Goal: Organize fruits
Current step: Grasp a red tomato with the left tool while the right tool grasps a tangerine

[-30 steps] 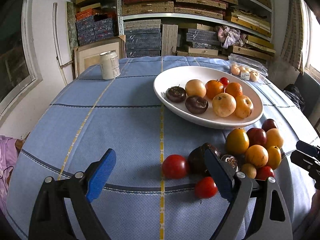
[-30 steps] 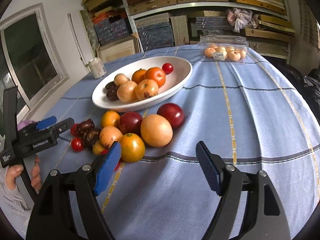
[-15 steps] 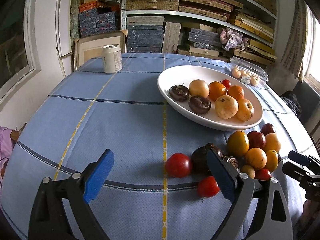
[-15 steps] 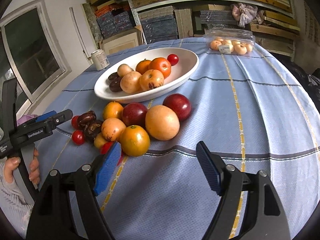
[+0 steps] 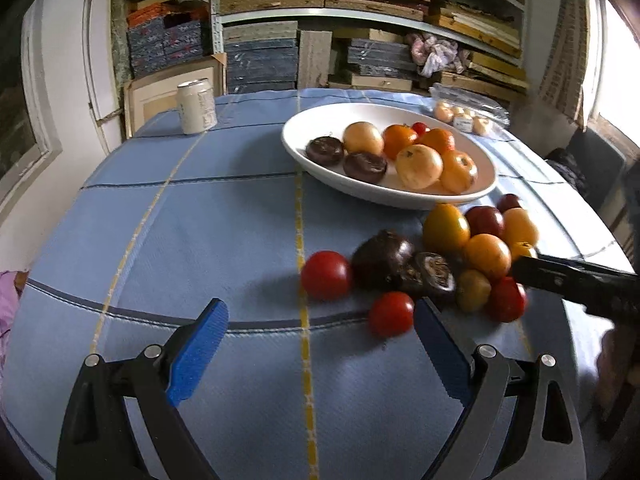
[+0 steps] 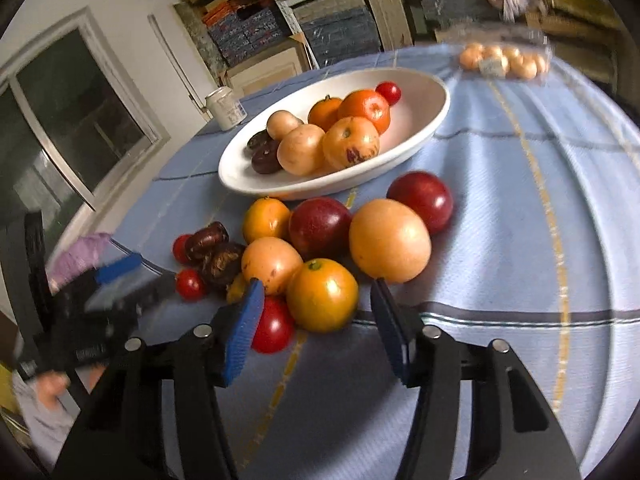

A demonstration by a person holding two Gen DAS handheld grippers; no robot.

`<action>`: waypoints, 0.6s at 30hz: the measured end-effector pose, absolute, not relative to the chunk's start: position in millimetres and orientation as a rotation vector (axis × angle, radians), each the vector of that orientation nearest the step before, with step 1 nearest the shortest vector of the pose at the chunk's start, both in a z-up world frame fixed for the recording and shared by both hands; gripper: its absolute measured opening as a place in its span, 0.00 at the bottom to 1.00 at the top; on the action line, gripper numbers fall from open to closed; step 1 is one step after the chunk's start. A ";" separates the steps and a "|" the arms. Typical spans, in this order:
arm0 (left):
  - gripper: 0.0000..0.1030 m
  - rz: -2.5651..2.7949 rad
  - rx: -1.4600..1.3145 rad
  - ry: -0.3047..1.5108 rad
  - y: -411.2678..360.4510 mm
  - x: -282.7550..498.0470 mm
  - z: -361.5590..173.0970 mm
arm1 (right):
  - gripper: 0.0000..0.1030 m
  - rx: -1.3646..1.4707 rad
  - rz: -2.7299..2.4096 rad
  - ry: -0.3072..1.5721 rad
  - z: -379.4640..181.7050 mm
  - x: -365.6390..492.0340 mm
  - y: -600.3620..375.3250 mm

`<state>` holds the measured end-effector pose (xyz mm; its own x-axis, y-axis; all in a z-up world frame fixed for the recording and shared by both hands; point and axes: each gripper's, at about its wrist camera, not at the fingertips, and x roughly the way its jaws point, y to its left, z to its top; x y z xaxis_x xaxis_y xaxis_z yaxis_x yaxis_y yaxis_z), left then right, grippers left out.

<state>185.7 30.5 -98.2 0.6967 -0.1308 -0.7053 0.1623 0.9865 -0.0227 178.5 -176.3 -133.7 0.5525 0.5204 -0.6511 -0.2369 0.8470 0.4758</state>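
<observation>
Right claw (image 6: 316,320) has just been narrowing, its blue pads not yet touching the orange fruit (image 6: 322,295) that sits between them at the near edge of the pile on the surface (image 6: 520,240) below the white bowl (image 6: 432,120); it should centre, pinch gently and avoid the red tomato (image 6: 272,326), while the left claw (image 5: 320,324) stays spread and empty

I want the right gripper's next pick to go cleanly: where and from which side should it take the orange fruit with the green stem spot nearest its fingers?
Grip the orange fruit across its widest middle, coming from the near open side. The right gripper, jaws just narrowed, already straddles it; a red tomato crowds its left side.
</observation>
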 end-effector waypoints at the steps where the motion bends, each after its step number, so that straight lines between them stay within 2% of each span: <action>1: 0.92 -0.167 0.037 0.784 31.1 185.6 -98.1 | 0.48 0.381 0.468 0.889 -135.2 180.4 -178.2; 2: 0.92 -0.168 0.032 0.788 31.6 186.5 -98.5 | 0.47 0.409 0.474 0.896 -136.8 181.3 -181.3; 4: 0.92 -0.173 0.023 0.808 31.8 188.4 -101.3 | 0.37 0.440 0.472 0.912 -139.2 182.4 -185.9; 7: 0.92 -0.194 0.013 0.821 31.6 189.5 -102.7 | 0.37 0.502 0.500 0.930 -142.8 183.7 -191.4; 15: 0.91 -0.340 0.051 0.843 7.7 188.2 -108.8 | 0.37 0.445 0.482 0.918 -138.5 180.1 -183.4; 16: 0.89 -0.355 0.039 0.852 7.2 189.9 -109.8 | 0.37 0.445 0.480 0.918 -139.1 177.7 -185.3; 18: 0.69 -0.380 0.007 0.883 7.5 195.6 -114.3 | 0.37 0.445 0.471 0.918 -138.2 174.6 -187.2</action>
